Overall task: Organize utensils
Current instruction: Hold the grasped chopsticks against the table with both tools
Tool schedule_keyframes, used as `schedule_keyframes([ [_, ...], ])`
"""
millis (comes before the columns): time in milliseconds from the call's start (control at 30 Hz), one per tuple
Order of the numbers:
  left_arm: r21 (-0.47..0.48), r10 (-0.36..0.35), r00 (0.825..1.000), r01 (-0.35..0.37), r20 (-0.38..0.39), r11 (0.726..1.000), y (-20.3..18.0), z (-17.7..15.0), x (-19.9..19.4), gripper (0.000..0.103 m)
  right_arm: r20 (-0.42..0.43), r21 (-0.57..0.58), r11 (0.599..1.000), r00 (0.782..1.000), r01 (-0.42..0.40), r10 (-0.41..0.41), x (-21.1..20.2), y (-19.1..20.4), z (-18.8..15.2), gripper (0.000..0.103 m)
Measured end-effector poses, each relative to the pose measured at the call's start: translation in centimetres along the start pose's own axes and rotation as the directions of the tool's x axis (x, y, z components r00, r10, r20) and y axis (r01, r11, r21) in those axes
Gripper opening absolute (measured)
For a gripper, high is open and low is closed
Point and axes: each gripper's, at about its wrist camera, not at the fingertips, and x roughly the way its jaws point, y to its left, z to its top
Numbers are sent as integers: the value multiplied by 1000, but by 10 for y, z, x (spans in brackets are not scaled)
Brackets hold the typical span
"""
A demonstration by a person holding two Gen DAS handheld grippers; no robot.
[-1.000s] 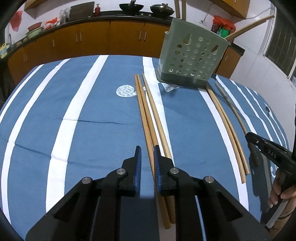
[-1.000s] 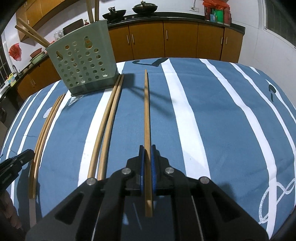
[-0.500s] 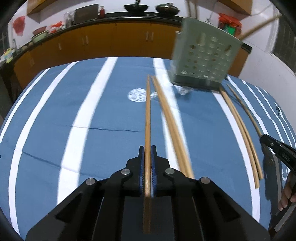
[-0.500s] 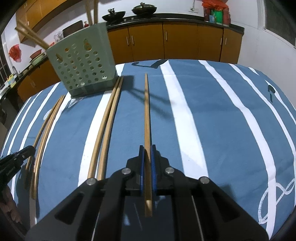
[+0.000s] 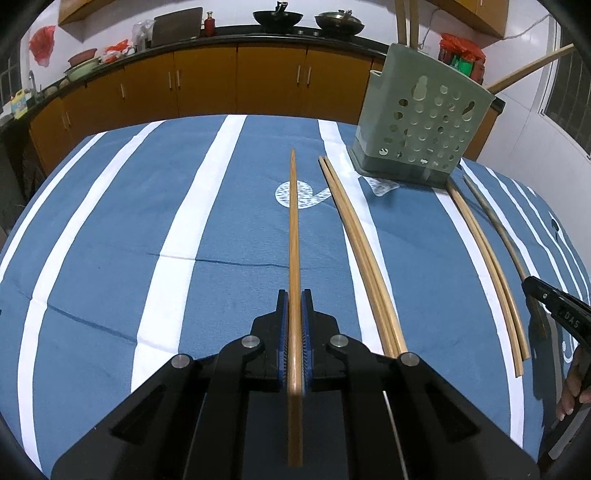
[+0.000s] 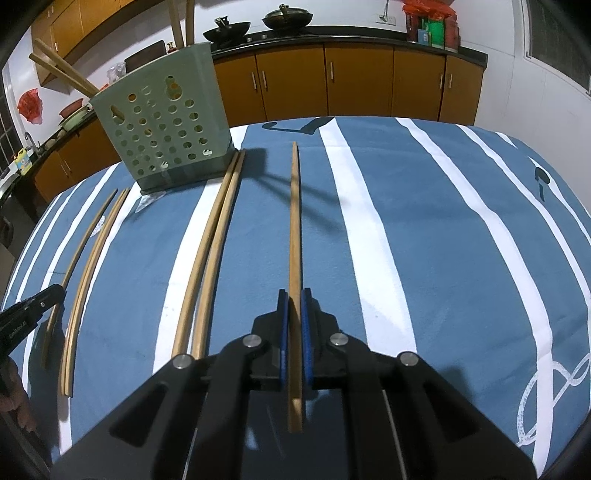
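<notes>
Plenty of open tablecloth [image 5: 122, 229] on the left side, and on the far right too [image 6: 443, 229]. The green perforated holder [image 5: 421, 125] blocks the far middle, with loose chopsticks [image 5: 365, 254] lying lengthwise in front.

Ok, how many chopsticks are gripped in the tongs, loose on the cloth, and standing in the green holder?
Held chopsticks: 2
Loose chopsticks on cloth: 4
Stowed chopsticks in holder: 4
Total: 10

Right claw [image 6: 294, 295] grips 1 chopstick [image 6: 294, 221].
</notes>
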Motion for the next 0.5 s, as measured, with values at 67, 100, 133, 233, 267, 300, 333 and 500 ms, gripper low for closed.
schedule_keyframes([
  [67, 0, 0, 1000, 0, 0, 1000, 1, 0, 0, 8, 0, 0, 1000, 1000, 0, 0, 0, 0, 0, 9],
  [100, -1, -1, 1000, 1, 0, 1000, 1, 0, 0, 8, 1, -1, 1000, 1000, 0, 0, 0, 0, 0, 9],
  [133, -2, -2, 1000, 2, 0, 1000, 1, 0, 0, 8, 2, -2, 1000, 1000, 1, -1, 0, 0, 0, 9],
  [233, -8, -9, 1000, 9, 0, 1000, 2, 0, -1, 8, 7, -7, 1000, 1000, 3, -3, 0, 0, -1, 9],
  [267, -9, -10, 1000, 10, 0, 1000, 2, 0, -1, 8, 9, -10, 1000, 1000, 5, -5, 0, 1, -2, 9],
  [300, -10, -10, 1000, 10, 0, 1000, 2, 0, -1, 8, 11, -13, 1000, 1000, 7, -6, 0, 1, -2, 9],
  [333, -10, -10, 1000, 10, 0, 1000, 2, -1, -1, 8, 12, -15, 1000, 1000, 8, -8, 0, 1, -2, 9],
  [500, -14, -12, 1000, 12, 0, 1000, 2, 0, -1, 8, 15, -17, 1000, 1000, 9, -9, 0, 1, -3, 9],
])
